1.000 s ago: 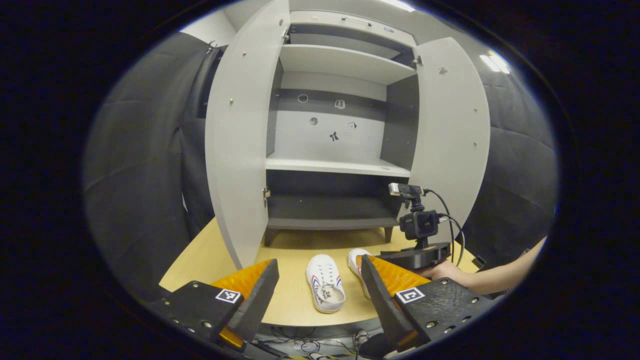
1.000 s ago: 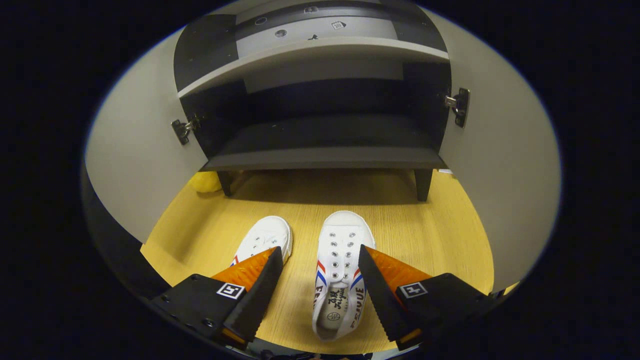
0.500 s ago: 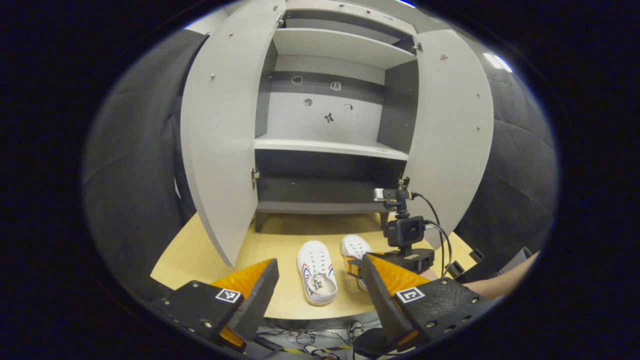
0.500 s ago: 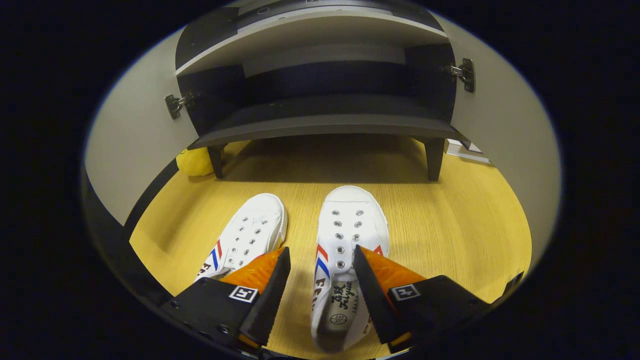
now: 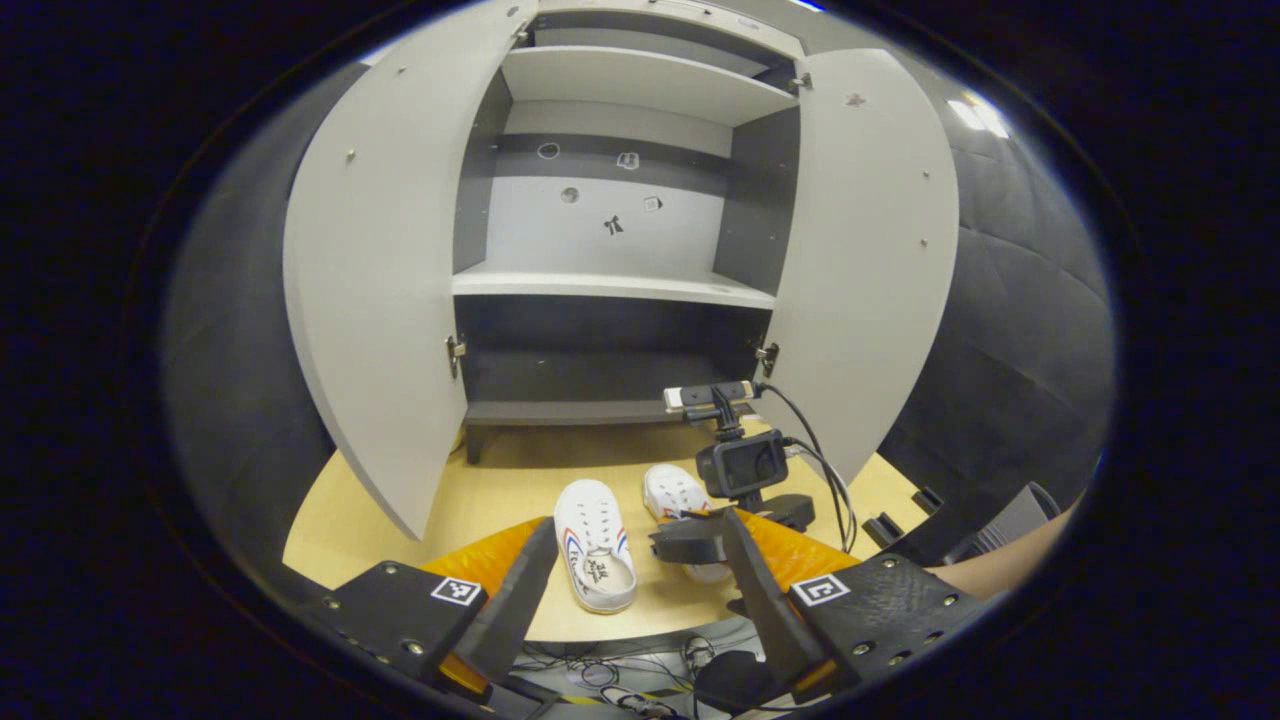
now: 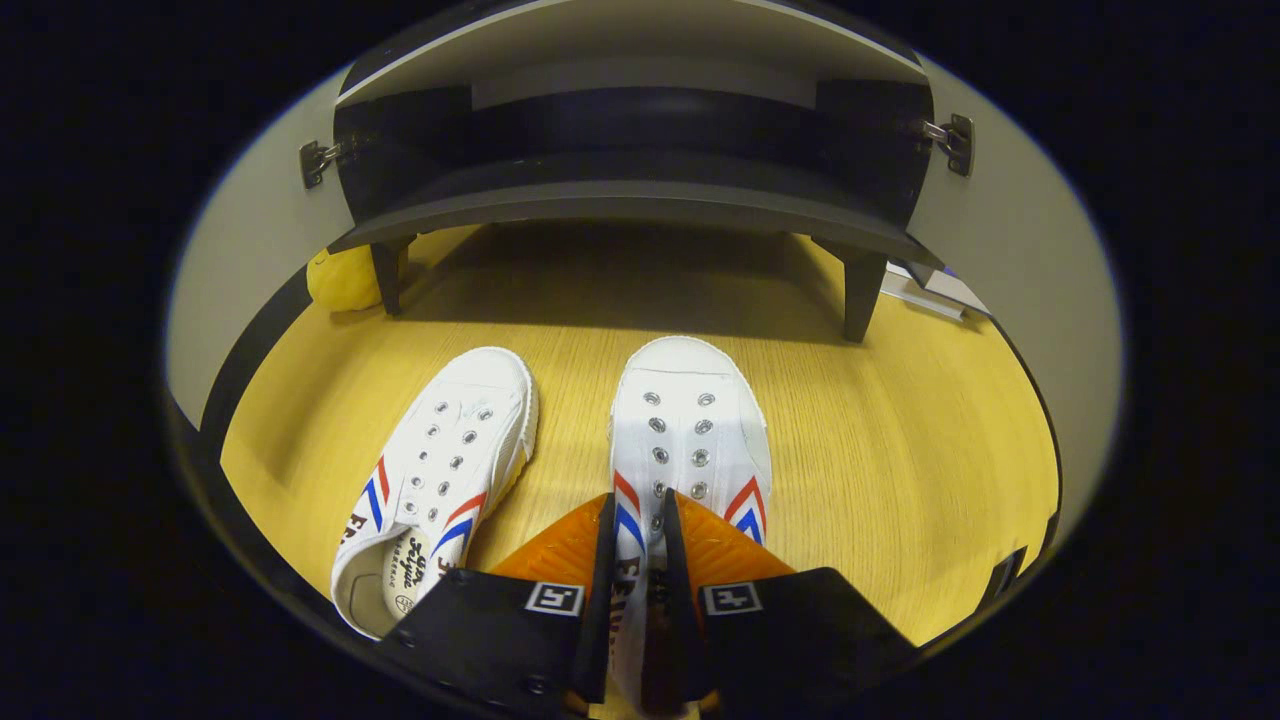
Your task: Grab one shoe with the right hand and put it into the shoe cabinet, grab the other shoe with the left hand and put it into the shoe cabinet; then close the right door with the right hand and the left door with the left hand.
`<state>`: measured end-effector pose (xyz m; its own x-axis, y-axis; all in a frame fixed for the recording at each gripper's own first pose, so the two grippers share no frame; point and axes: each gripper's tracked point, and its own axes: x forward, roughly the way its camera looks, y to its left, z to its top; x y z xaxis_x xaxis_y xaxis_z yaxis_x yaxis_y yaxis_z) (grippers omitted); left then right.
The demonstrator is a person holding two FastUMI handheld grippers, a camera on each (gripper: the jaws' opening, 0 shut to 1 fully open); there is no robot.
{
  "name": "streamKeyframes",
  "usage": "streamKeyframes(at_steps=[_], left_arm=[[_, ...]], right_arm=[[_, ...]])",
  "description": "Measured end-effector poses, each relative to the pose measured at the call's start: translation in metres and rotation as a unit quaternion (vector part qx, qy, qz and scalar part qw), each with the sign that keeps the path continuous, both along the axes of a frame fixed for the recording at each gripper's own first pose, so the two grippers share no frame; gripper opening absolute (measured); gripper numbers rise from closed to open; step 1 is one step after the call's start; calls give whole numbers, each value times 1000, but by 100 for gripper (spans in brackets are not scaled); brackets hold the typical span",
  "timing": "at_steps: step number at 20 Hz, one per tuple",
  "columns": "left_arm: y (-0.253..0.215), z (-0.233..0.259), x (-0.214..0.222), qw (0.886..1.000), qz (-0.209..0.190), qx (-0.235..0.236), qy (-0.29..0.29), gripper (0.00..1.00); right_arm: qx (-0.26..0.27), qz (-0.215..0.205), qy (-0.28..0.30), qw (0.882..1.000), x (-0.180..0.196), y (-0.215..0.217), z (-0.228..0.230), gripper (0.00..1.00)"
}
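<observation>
A: What is the left gripper view giving you?

B: The left gripper point(image 5: 635, 585) is hanging back over the front edge of the pale wooden tabletop point(image 5: 400, 510), its fingers spread wide and gripping nothing. Beyond it the tall grey shoe cabinet point(image 5: 610, 285) is standing with its left door point(image 5: 375, 290) and right door point(image 5: 865, 260) both swung open. The right gripper point(image 5: 700, 535), carrying a small black camera, is reaching down beside the shoes.

A: And the right gripper view?

B: Closer in. The left white canvas shoe with red and blue stripes point(image 6: 435, 480) is lying free on the tabletop. Just right of it, the matching right white canvas shoe point(image 6: 690, 430) is sitting toe toward the cabinet's dark bottom shelf point(image 6: 620, 205), and the right gripper's fingers point(image 6: 585, 600) are pinching together on its side wall near the heel. A yellow object point(image 6: 340, 280) is showing by the cabinet leg.
</observation>
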<state>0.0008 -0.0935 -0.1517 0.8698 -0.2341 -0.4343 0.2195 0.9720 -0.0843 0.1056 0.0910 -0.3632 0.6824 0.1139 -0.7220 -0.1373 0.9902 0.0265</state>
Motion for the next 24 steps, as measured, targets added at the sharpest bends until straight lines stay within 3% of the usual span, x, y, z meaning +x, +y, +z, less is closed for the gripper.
streamKeyframes(at_steps=[1,4,6,11,13,14,17,24], left_arm=[[-2,0,1,1000,-5,1,-1,95],[-3,1,0,1000,-8,-3,-1,95],[-3,2,-1,1000,-7,-10,1,94],[10,15,1,1000,-1,-8,-24,94],[19,23,-2,999,3,-8,-37,95],[22,26,-2,999,5,-10,-43,95],[36,26,-5,998,5,-6,-62,97],[53,27,-6,996,-13,4,-86,94]], right_arm=[[15,-2,1,1000,9,1,-8,13],[68,-12,20,997,5,1,-8,2],[85,-17,25,996,4,1,-6,2],[72,-35,-4,997,-4,-15,21,0],[82,-46,0,996,-11,-19,29,5],[83,-51,1,995,-14,-23,32,2],[54,-50,-1,997,-24,-35,46,2],[63,-49,-95,992,-32,-26,140,2]])
